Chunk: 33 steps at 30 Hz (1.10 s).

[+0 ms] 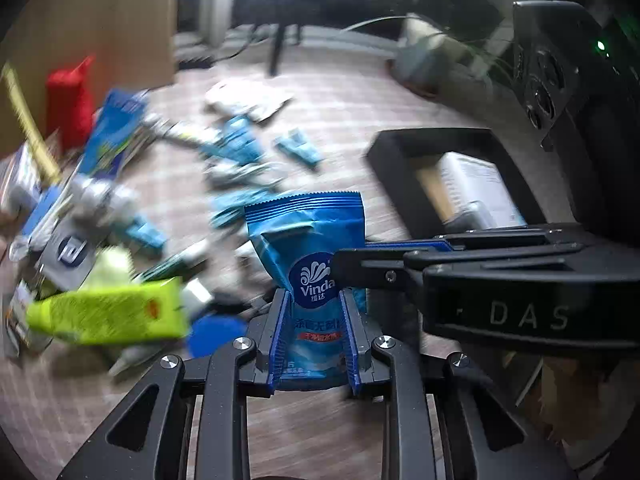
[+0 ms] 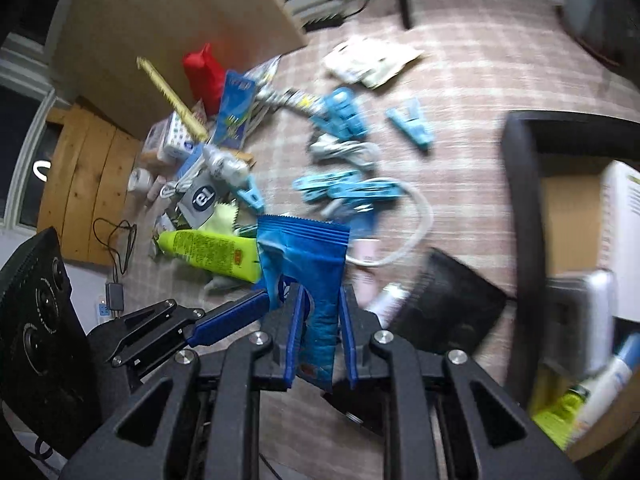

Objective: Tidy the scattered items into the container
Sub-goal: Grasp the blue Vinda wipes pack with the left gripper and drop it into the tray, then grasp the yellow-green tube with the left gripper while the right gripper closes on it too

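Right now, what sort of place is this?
Probably a home living room floor: a checked pink carpet, a potted plant by the window, and household clutter such as blue clothes pegs.

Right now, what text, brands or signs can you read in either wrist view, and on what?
"Vinda": blue wipes packet, with unreadable Chinese print below.
"D A S": body of the right gripper, seen from the left wrist.
"e"-like logo: grey pouch.
Green tube and white box: print too blurred.

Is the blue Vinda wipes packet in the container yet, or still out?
Out. The Vinda packet hangs above the tablecloth, pinched by both the left gripper and right gripper; the container sits apart.
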Available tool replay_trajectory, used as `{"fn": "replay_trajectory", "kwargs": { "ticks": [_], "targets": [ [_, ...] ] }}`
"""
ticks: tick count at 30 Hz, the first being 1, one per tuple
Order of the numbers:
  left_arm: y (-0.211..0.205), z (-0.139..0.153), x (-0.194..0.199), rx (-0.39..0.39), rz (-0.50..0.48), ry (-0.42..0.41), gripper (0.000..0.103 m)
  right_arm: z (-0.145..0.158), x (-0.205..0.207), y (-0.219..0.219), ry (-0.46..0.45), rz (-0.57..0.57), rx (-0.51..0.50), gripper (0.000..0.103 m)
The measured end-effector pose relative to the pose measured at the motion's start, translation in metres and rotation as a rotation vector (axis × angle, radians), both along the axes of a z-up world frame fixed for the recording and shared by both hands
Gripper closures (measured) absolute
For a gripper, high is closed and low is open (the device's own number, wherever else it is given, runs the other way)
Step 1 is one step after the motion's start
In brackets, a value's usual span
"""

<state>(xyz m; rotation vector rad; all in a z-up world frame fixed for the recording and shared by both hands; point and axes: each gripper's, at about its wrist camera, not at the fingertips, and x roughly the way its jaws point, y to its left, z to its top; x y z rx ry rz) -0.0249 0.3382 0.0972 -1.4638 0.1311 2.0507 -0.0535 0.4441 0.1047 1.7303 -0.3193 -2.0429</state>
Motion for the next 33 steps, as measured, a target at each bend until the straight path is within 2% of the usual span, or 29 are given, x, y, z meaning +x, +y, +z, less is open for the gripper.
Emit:
{"fn": "replay_trajectory", "kwargs": {
  "ticks": [10, 15, 20, 24, 27, 33],
  "targets": [
    [0.114, 0.031, 0.038, 0.049, -0.179, 0.047, 0.081, 0.038, 0.002, 0.127, 0.049, -0.146, 0.024, 0.085],
    [0.162, 0.032, 0.059, 0.051, -0.258, 0.047, 0.081, 0.042, 0.017, 0.183, 0.053, -0.209, 0.055, 0.085],
    [0.194, 0.025, 0.072, 0.027, -0.279, 0.028, 0.08, 0.04, 0.026, 0.214, 0.045, -0.233, 0.101, 0.085],
    [0.192, 0.03, 0.075, 0.016, -0.26, 0.05, 0.08, 0.047, 0.029, 0.224, 0.078, -0.238, 0.176, 0.085],
    [0.176, 0.034, 0.068, 0.012, -0.217, 0.062, 0.08, 0.055, 0.027, 0.221, 0.1, -0.219, 0.166, 0.085],
    [0.112, 0.033, 0.041, -0.006, -0.056, 0.059, 0.08, 0.065, 0.013, 0.167, 0.146, -0.076, 0.156, 0.085]
  ]
}}
